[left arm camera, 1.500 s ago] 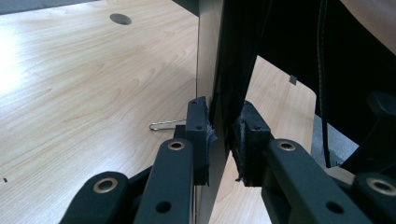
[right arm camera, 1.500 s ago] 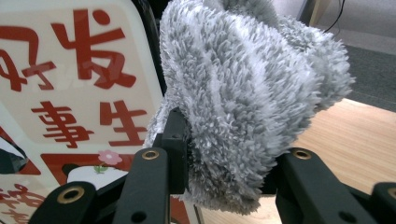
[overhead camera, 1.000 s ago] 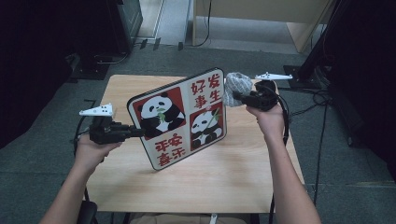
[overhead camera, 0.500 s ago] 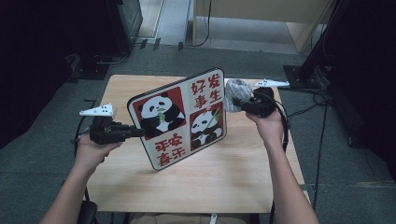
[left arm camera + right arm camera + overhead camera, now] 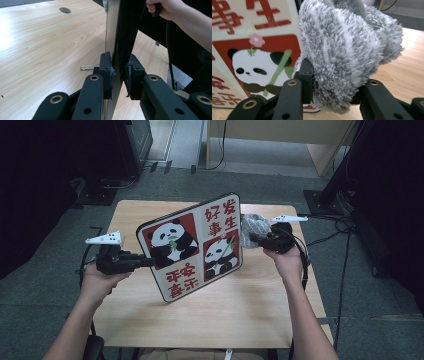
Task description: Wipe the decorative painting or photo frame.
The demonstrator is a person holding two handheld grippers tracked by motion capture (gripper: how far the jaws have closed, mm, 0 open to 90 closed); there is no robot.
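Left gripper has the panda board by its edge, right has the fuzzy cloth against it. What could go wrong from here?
1. The left gripper pinches the board only at one edge, tilted above the table; wiping pressure could twist it loose.
2. The cloth bulges well past the right gripper; its loose part may snag the board's edge.

Panda board (image 5: 192,247) with red Chinese characters stands tilted on one corner on the table; fluffy grey cloth (image 5: 254,231) bunched against its right edge.

A pale wooden table (image 5: 235,315) — a small wire clip (image 5: 88,67) lying on it, a round hole (image 5: 65,10) in its top.
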